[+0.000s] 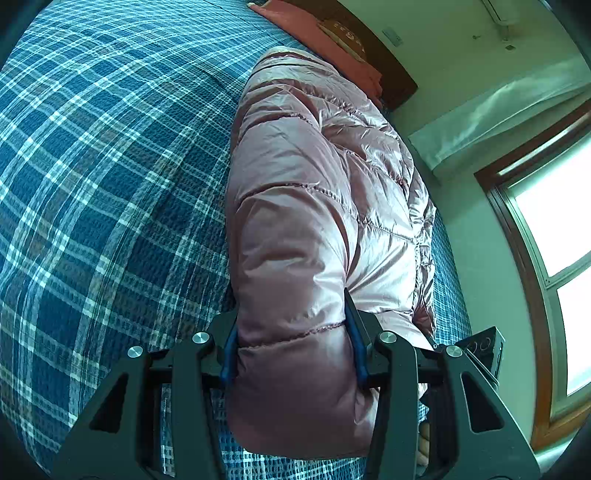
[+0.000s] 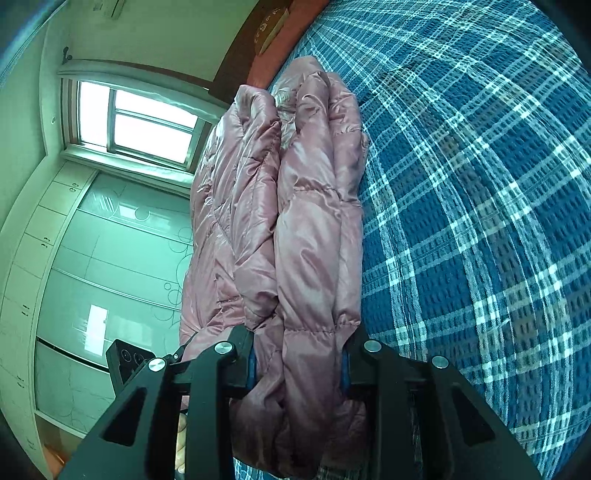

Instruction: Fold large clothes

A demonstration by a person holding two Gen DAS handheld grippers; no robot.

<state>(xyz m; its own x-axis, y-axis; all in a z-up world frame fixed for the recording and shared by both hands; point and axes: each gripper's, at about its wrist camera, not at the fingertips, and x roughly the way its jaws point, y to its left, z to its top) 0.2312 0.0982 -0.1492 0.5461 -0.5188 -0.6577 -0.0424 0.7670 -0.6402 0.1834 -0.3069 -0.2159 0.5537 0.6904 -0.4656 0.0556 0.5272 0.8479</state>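
A shiny pink quilted puffer jacket (image 1: 317, 192) lies lengthwise on a bed with a blue plaid cover (image 1: 110, 184). My left gripper (image 1: 291, 332) is shut on the thick near edge of the jacket, which bulges between its blue-padded fingers. In the right wrist view the jacket (image 2: 295, 221) shows as bunched folds over the plaid cover (image 2: 480, 221). My right gripper (image 2: 299, 358) is shut on several folded layers of the jacket's near edge. The other gripper's body shows at the lower right (image 1: 484, 347) and lower left (image 2: 125, 362).
A reddish pillow (image 1: 295, 22) and dark wooden headboard (image 1: 391, 74) lie at the bed's far end. A window (image 1: 554, 229) and wall are beside the bed. A wardrobe with frosted doors (image 2: 103, 258) and a window (image 2: 144, 125) stand beyond the bed edge.
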